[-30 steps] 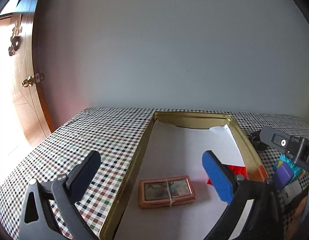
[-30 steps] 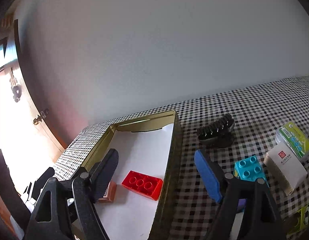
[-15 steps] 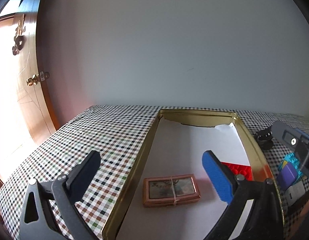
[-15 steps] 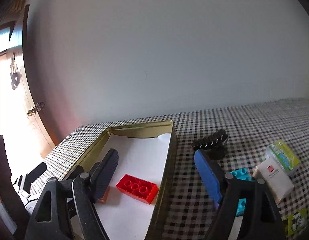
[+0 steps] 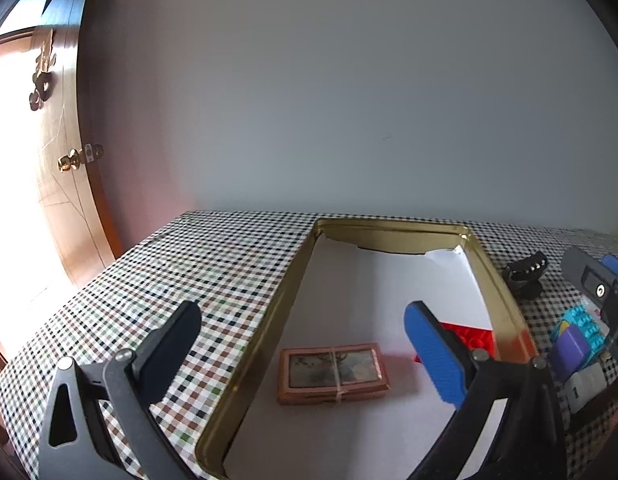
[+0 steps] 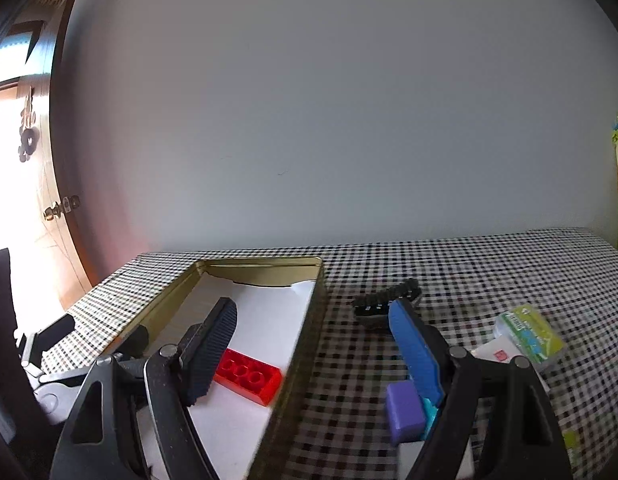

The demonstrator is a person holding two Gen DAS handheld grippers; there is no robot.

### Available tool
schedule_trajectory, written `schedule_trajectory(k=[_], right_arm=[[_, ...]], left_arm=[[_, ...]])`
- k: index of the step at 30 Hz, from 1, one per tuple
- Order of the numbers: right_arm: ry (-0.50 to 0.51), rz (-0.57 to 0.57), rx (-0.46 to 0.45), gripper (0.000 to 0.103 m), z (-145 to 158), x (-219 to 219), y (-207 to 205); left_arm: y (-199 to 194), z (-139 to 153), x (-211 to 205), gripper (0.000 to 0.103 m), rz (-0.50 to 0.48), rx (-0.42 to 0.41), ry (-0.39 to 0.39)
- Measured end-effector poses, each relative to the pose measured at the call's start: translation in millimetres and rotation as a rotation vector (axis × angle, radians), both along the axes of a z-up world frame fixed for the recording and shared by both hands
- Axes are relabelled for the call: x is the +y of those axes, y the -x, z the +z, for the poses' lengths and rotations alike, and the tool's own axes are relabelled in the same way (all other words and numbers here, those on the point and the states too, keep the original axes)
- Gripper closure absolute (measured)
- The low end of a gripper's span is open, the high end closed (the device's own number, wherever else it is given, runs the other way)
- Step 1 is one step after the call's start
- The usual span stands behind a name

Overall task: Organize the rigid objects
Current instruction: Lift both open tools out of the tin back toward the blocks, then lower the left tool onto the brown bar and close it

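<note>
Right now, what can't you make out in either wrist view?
- Red brick: left view, partly behind the blue finger.
- Banded card pack: picture too small to read.
- Purple block: right view, blurred, overlapped by the finger.
- Green-labelled box: print blurred.

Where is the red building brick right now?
The red brick lies flat inside the gold tin on its white paper lining, near the tin's right wall, right of the banded card pack.

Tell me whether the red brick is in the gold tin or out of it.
In. The red brick lies flat on the white paper lining inside the gold tin, near its right wall, with a brown banded box lying apart from it.
</note>
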State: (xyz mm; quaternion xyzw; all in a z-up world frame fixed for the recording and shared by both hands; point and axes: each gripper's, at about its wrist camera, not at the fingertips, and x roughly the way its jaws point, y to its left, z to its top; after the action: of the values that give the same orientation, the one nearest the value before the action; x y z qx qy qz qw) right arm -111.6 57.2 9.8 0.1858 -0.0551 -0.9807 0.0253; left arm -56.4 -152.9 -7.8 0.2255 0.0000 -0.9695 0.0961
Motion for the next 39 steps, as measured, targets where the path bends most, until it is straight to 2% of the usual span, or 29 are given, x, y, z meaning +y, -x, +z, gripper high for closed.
schedule_trajectory(k=[13, 28, 39], right_arm=[[-0.056, -0.073, 0.003, 0.022, -3.1, 33.1, -9.2], [-0.098, -0.183, -0.005, 0.022, -6.6, 98.6, -23.9], [-0.113, -0.263, -0.011, 0.022, -8.2, 140.7, -32.2]], left_arm=[[-11.7, 1.4, 24.8, 0.000, -0.053, 0.011, -0.012], [-21.1, 1.9, 61.6, 0.000, -0.140, 0.015, -0.021], [-35.3, 5.3, 101.6, 0.000, -0.301, 0.043, -0.012]])
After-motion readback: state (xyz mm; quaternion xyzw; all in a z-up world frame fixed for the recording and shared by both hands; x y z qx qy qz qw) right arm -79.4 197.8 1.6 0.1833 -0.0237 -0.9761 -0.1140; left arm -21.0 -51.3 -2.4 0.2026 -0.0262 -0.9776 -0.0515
